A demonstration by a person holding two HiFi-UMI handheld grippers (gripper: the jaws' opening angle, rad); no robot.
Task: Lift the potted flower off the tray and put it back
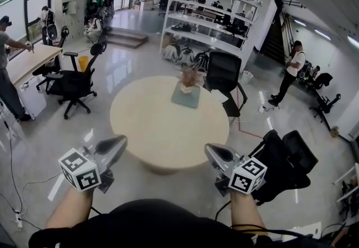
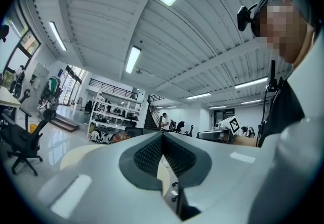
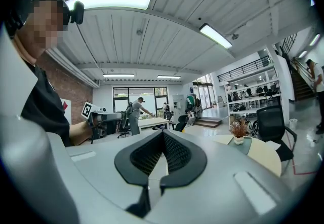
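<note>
Shut tip to tip on the left gripper, dark ribbed pads meeting with nothing between. Same on the right gripper: closed and empty. Both held roughly level in front of the body, short of the near edge of the round cream-coloured table, touching nothing, marker cubes toward the wearer.

Well apart from both, at the far side of the tabletop: the small potted flower with dry brownish blooms in a pale pot. Upright on the flat square grey-green tray, toward the tray's far edge.

Just behind the table, a black office chair. Beyond that, a tall white shelving rack. To the left on the glossy floor, another black swivel chair beside a pale wooden desk. Off to the right, a standing person in a white top. Low down beside the right gripper, a third black chair.
</note>
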